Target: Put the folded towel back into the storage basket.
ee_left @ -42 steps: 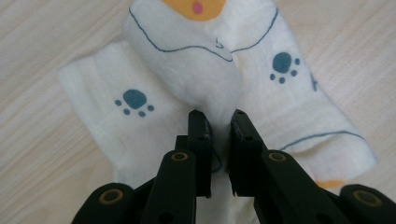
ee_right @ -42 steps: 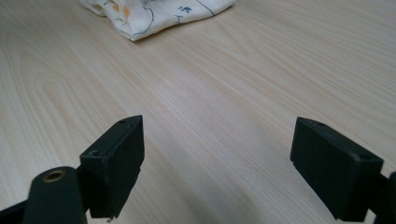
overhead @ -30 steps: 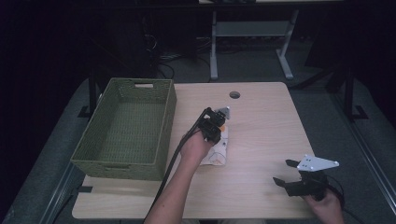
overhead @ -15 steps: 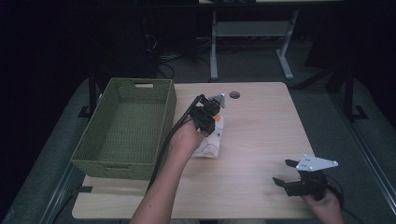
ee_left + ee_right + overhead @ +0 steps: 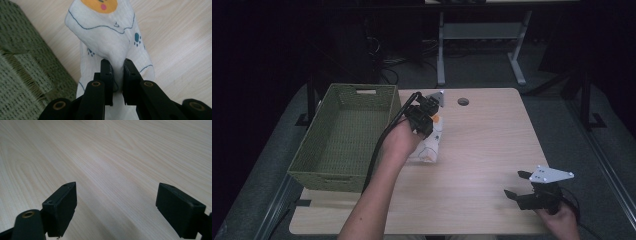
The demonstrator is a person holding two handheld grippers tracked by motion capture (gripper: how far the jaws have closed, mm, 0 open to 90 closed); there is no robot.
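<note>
A white cloth (image 5: 112, 40) printed with blue paw marks and an orange patch hangs from my left gripper (image 5: 117, 67), whose jaws are shut on a fold of it. In the high view the left gripper (image 5: 424, 117) is raised above the table just right of the basket, and the cloth (image 5: 430, 147) trails down from it to the tabletop. My right gripper (image 5: 518, 186) rests near the table's front right corner. Its jaws (image 5: 115, 207) stand wide apart over bare wood with nothing between them.
A green woven basket (image 5: 343, 135) stands on the left part of the wooden table (image 5: 492, 140). A round cable hole (image 5: 463, 101) lies near the far edge. Metal desk legs (image 5: 441, 50) stand on the floor beyond the table.
My left gripper has risen and shifted toward the basket and the far edge, lifting the cloth with it. The right gripper has stayed in place.
</note>
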